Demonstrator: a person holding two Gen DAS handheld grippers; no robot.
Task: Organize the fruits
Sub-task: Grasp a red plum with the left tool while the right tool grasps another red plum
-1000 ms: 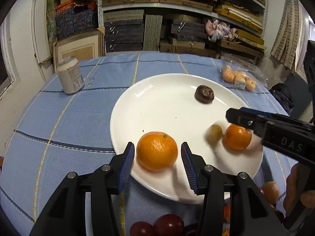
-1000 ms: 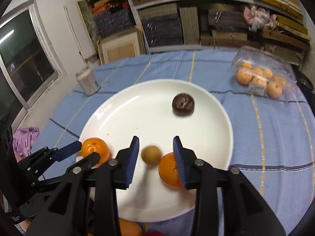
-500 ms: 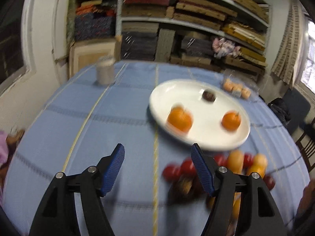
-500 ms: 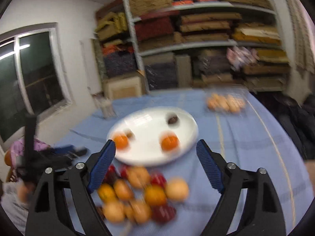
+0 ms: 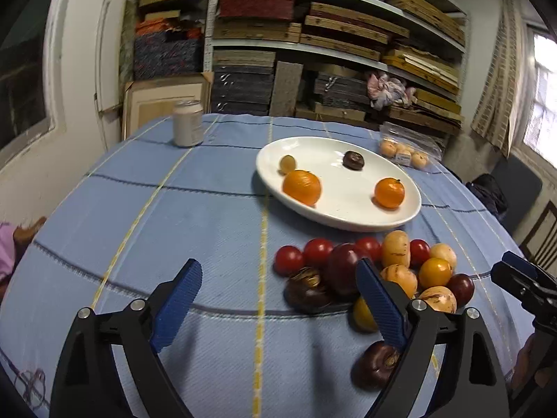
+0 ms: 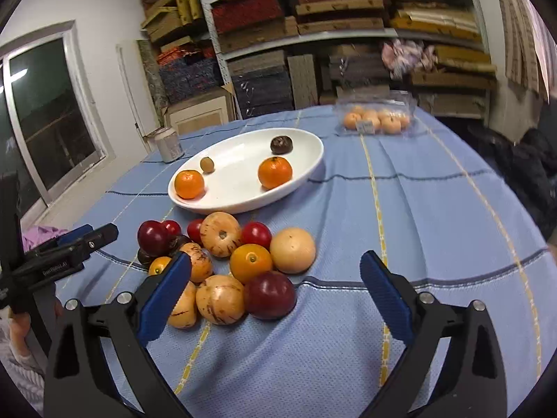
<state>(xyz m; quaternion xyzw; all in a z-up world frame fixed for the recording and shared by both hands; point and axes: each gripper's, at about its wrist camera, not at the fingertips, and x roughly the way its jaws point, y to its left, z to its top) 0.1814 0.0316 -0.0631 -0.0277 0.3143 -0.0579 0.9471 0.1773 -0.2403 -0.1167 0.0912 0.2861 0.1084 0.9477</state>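
Note:
A white plate (image 5: 410, 216) (image 6: 313, 163) holds two oranges (image 5: 301, 187) (image 6: 275, 172), a small yellow-green fruit (image 5: 288, 164) and a dark brown fruit (image 5: 353, 159). In front of it lies a pile of red, dark red, yellow and speckled fruits (image 5: 369, 271) (image 6: 222, 261) on the blue cloth. My left gripper (image 5: 278, 303) is open and empty, just left of the pile. My right gripper (image 6: 275, 296) is open and empty, above the near side of the pile. Each gripper's tip shows in the other's view (image 5: 515, 275) (image 6: 87, 240).
A pale can (image 5: 188, 128) stands at the far left of the table. A clear box of small orange fruits (image 6: 376, 120) lies at the far right. Shelves of stacked goods fill the back wall. A window is at the left.
Both grippers have pulled back from the plate and opened wide. The left one let go of its orange on the plate. The small yellow-green fruit rolled to the plate's left side.

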